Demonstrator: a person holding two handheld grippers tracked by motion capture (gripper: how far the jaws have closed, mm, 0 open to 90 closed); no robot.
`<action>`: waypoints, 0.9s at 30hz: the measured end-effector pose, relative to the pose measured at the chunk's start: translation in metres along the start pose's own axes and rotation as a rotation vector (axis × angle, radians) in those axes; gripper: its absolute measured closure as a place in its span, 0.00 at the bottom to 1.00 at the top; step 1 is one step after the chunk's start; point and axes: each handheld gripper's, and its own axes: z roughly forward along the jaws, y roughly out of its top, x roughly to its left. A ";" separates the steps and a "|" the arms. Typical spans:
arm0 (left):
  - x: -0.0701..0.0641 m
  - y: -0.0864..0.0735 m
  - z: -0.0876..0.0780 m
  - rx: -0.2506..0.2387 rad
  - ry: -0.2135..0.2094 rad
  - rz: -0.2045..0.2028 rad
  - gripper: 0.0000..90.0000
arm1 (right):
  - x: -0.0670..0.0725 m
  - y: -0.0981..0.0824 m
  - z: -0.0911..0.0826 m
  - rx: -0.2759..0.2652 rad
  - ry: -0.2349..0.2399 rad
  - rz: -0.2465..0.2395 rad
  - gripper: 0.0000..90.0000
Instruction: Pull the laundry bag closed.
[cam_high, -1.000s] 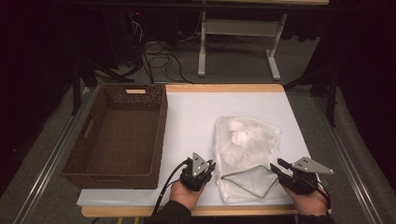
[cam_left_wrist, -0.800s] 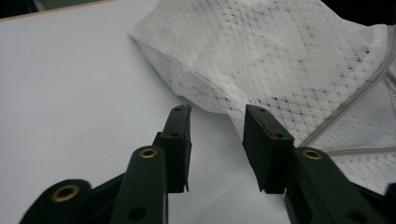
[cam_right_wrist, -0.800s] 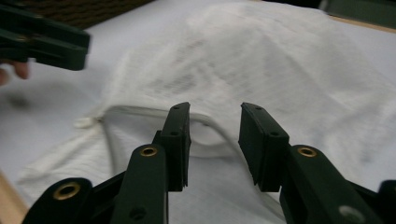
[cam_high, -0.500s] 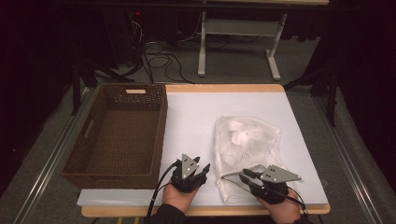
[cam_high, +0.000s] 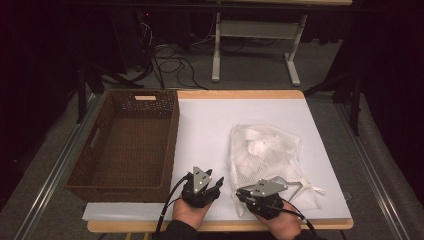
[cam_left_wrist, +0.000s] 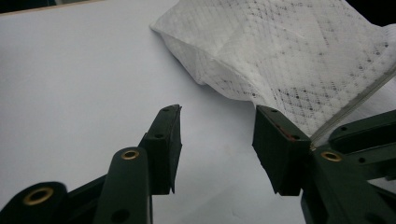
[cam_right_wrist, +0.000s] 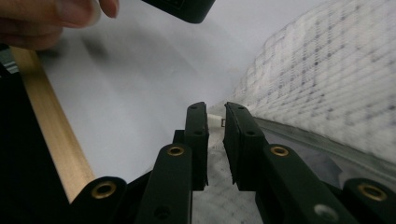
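My L tool (cam_high: 216, 183) sits w/ its jaws apart, nothing between them; they've just been opening. In the left gripper view the mesh bag (cam_left_wrist: 299, 60) lies ahead and off to the right of the jaws, not touching either pad. My R tool (cam_high: 242, 196) is at the bag's near-left corner on the white worktop (cam_high: 210, 125). Its jaws have just been closing and now stand nearly together. In the right gripper view a small white tab (cam_right_wrist: 214, 121), prob the zip pull, sits in the narrow gap at the tips. Can't tell if the pads press on it yet.

The bag lies right of the brown basket (cam_high: 125, 145), well apart from it. Its long axis runs away from me, zip edge along the near end. The R tool is clearly the nearer 1 to the zip end; the L is just beside the bag's left edge. I judge the next move turns on the R tool pinching that tab and drawing it along the near edge, while the L goes right to hold the mesh.
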 end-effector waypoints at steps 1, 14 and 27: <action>0.001 0.000 -0.001 0.000 0.001 -0.001 0.58 | 0.000 0.001 0.003 0.007 -0.008 -0.003 0.87; -0.001 0.001 -0.002 -0.010 0.006 0.008 0.57 | 0.003 0.003 0.023 0.059 -0.024 -0.007 0.71; -0.002 0.000 -0.001 0.003 0.002 0.010 0.57 | 0.003 0.008 0.030 0.039 -0.097 -0.008 0.64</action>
